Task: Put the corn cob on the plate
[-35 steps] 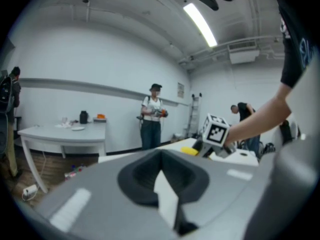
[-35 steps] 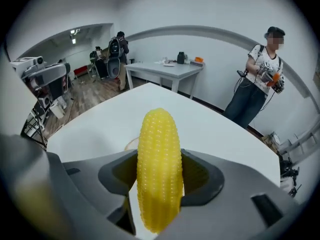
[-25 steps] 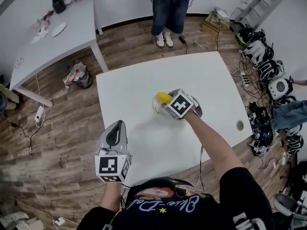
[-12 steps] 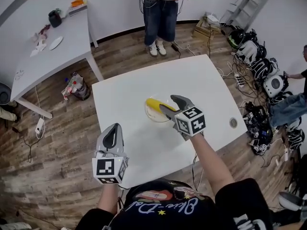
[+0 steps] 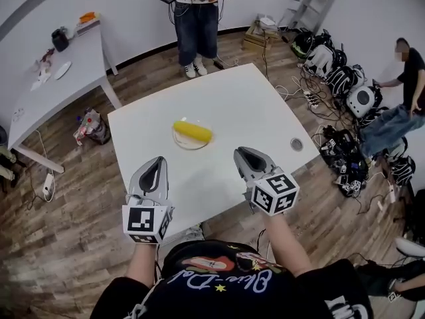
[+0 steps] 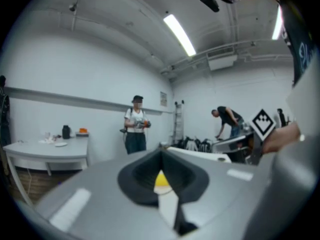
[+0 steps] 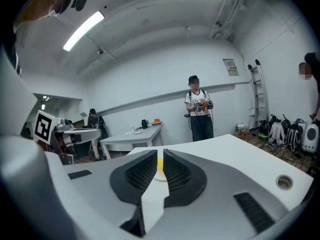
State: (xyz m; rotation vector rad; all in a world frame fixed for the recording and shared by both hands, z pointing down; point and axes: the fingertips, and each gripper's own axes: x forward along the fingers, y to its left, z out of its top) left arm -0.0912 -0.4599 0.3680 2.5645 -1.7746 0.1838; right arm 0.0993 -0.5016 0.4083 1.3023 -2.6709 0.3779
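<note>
The white surface [image 5: 265, 111] carries the plate [image 5: 180, 143] near its middle. Both my grippers hang off the plate, on my side of it. My left gripper [image 5: 155, 165] is to the plate's near left, jaws together and empty. My right gripper [image 5: 243, 155] is to its near right, jaws closing to a slit with nothing between them. The corn cob [image 5: 192, 131] lies on the plate, ahead of both, with its long axis crosswise to me and slightly slanted. Which gripper is nearer I can't fairly say, perhaps the left. I judge the placing done.
</note>
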